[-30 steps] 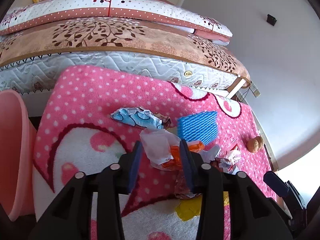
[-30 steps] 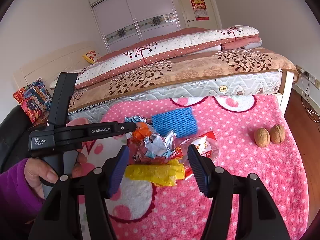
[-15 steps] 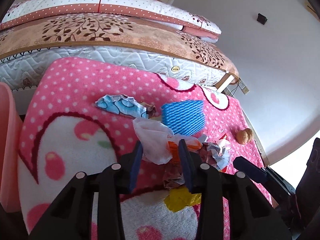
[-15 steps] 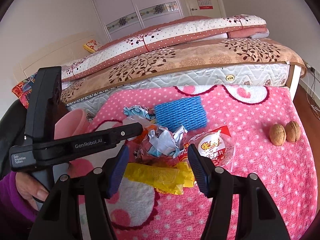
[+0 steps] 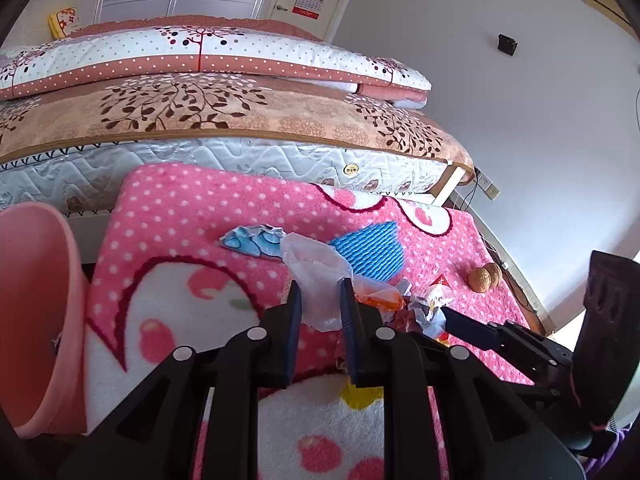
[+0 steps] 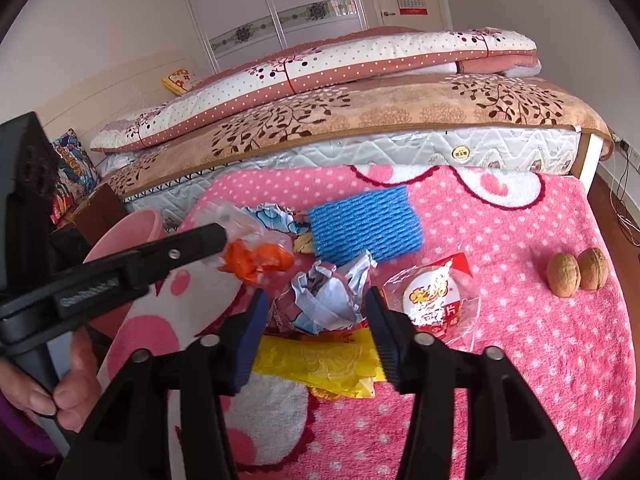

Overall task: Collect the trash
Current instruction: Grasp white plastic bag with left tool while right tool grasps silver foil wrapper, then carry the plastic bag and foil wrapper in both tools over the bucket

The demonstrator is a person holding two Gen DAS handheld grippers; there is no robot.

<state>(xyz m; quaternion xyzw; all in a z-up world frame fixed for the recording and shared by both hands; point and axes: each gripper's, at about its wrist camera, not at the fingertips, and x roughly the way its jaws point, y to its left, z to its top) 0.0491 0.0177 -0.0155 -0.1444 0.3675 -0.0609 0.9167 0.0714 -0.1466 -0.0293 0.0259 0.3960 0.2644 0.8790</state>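
Trash lies piled on a pink dotted rug. My left gripper is closing, and its pads press a clear plastic bag with an orange scrap hanging from it, a little above the rug. My right gripper is also closing, with a crumpled silver-and-white wrapper between its pads, which do not visibly press it. A yellow wrapper lies under that gripper. A red-and-clear snack packet sits just to its right, and a blue foam net lies behind.
A pink bin stands at the rug's left edge. A blue-and-white crumpled wrapper lies behind the bag. Two walnuts rest at the right. The bed blocks the far side. A hand holds the left gripper.
The left jaws have narrowed onto the clear bag, which has come up off the pile. The right gripper has come down over the crumpled wrapper and its jaws have narrowed around it.
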